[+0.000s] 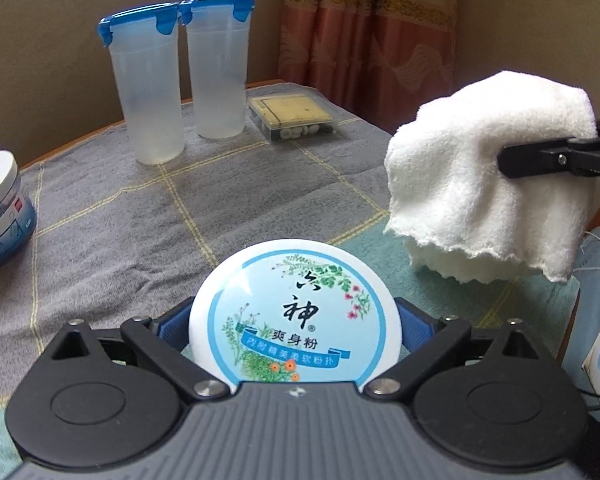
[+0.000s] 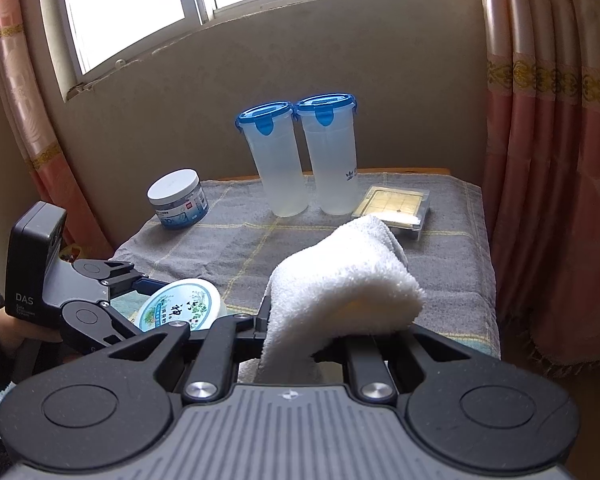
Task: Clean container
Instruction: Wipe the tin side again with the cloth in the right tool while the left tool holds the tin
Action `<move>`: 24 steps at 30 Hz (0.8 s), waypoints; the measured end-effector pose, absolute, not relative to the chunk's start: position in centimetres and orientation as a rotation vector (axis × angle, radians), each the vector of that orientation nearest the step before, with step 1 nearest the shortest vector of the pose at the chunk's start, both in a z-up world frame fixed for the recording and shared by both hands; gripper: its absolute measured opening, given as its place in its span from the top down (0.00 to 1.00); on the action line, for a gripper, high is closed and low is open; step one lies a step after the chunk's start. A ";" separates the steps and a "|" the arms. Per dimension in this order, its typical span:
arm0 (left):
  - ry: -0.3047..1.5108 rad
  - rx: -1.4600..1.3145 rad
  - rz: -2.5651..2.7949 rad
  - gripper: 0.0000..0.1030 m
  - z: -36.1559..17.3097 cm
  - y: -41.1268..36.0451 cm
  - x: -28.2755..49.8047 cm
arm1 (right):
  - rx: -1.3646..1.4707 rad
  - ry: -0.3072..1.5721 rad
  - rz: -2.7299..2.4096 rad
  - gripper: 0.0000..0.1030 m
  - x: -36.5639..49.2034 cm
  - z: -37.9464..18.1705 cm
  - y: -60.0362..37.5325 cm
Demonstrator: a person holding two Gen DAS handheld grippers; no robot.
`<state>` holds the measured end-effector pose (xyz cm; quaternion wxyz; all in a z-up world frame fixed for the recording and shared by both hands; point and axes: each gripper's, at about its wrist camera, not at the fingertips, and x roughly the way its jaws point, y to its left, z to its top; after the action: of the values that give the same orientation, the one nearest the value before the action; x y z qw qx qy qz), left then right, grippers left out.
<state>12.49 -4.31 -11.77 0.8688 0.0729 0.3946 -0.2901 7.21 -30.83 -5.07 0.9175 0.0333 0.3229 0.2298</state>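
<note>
white plastic, light, stiff and likely slick, the round powder tin (image 1: 294, 316) sits low over the grey towel-covered table (image 1: 120, 220), clasped at its rim by the left gripper (image 1: 294, 332), while the right gripper (image 2: 300, 332) pinches a soft white cloth (image 2: 340, 280).

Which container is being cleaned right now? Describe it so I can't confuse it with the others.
On the grey checked table cloth, look at the near edge, between the left gripper fingers. The round powder tin there is flat, its white lid printed with flowers and Chinese characters, unlike the tall blue-lidded tumblers behind.
</note>
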 end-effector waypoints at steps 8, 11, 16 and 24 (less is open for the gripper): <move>0.796 0.216 -0.759 0.04 -12.0 -3.5 13.5 | 0.049 0.678 0.479 0.83 7.6 -5.0 -29.9; 0.781 0.188 -0.716 0.03 -12.4 -3.2 12.6 | 0.050 0.679 0.481 0.83 7.5 -5.0 -29.7; 0.725 0.109 -0.590 0.03 -13.2 -2.5 10.4 | 0.045 0.682 0.487 0.83 7.5 -5.0 -29.4; 0.680 0.047 -0.485 0.07 -14.1 -2.5 8.5 | 0.041 0.677 0.491 0.83 7.4 -4.8 -29.2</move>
<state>8.54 -2.54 -14.06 0.9138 0.0226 0.3301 -0.2353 7.39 -29.20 -4.76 0.9137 0.0199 0.3286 0.2384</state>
